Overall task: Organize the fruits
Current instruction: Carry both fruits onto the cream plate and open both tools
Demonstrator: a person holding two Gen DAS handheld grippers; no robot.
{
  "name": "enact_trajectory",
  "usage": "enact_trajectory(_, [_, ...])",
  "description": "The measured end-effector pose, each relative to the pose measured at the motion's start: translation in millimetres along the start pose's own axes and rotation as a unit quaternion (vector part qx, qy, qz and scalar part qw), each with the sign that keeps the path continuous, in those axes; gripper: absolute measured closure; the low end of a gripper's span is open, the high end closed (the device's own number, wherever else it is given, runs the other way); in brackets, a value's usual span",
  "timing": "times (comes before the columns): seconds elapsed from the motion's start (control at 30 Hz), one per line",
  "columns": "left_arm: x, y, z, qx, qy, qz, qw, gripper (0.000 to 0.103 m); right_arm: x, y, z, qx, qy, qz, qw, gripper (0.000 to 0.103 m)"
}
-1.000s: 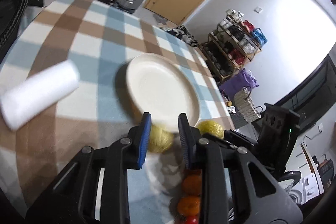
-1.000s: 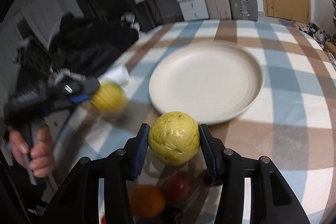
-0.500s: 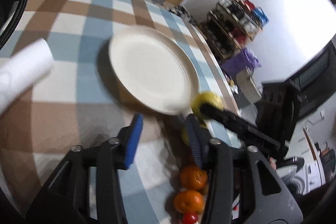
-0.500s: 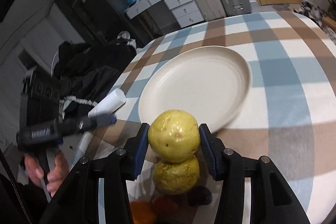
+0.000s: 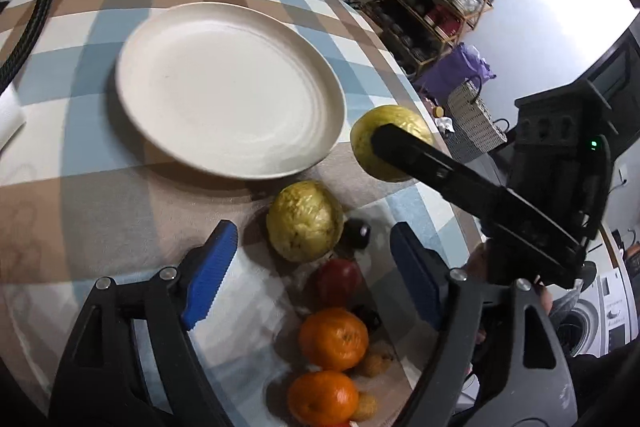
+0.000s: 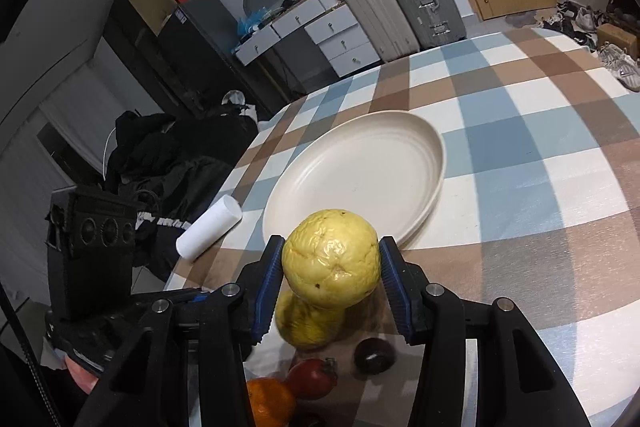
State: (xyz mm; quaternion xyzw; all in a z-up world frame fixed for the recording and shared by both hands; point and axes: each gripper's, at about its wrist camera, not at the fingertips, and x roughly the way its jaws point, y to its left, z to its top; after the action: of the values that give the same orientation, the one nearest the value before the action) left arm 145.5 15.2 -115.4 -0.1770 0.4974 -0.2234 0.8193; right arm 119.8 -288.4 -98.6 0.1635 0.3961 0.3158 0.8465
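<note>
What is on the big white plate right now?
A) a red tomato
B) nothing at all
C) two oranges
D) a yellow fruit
B: the plate is bare; one yellow fruit is clamped in the right gripper above the table, the other yellow fruit lies on the cloth before the open left gripper, near the oranges.

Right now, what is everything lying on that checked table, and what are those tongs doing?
Plate: one, cream, mid-table, bare.
Yellow fruits: two; one gripped above the table, one on the cloth below.
Oranges: two, near edge.
Red fruit: one, between yellow fruit and oranges.
Dark fruit: one, small, beside the red.
White roll: one, at the table's edge.
Left tongs: open, empty.
Right tongs: shut on yellow fruit.
</note>
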Motion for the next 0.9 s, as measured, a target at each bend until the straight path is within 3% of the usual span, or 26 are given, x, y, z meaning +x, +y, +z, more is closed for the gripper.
enact_trajectory(0.27, [25.3, -5.4, 8.0, -0.002, 0.015, 0.014, 0.9998, 0.027, -19.9, -8.2, -1.7, 0.000, -0.019, -0.005, 1.000, 0.055])
enact_trajectory(0.33, [32.5, -7.0, 9.0, 0.003, 0.023, 0.011, 0.9997, 0.042, -23.8, -10.5, -2.3, 0.002, -0.022, -0.008, 1.000, 0.055])
enact_trajectory(0.37, [33.6, -8.0, 9.2, 0.006, 0.021, 0.012, 0.9997, 0.043, -25.5, -11.5, -2.2, 0.003, -0.023, -0.008, 1.000, 0.055])
enact_trajectory(0.43, [36.9, -7.8, 10.3, 0.006, 0.030, 0.005, 0.9995, 0.060, -28.6, -13.5, -2.7, 0.006, -0.026, -0.009, 1.000, 0.055])
enact_trajectory(0.7, [15.8, 0.7, 13.6, -0.021, 0.017, -0.022, 0.9994, 0.061, -31.5, -12.8, -2.2, 0.001, -0.025, -0.012, 1.000, 0.055])
enact_trajectory(0.9, [-38.2, 1.5, 43.1, -0.025, -0.037, -0.053, 0.9976, 0.061, -29.0, -7.2, 17.8, -0.013, -0.025, -0.003, 1.000, 0.055])
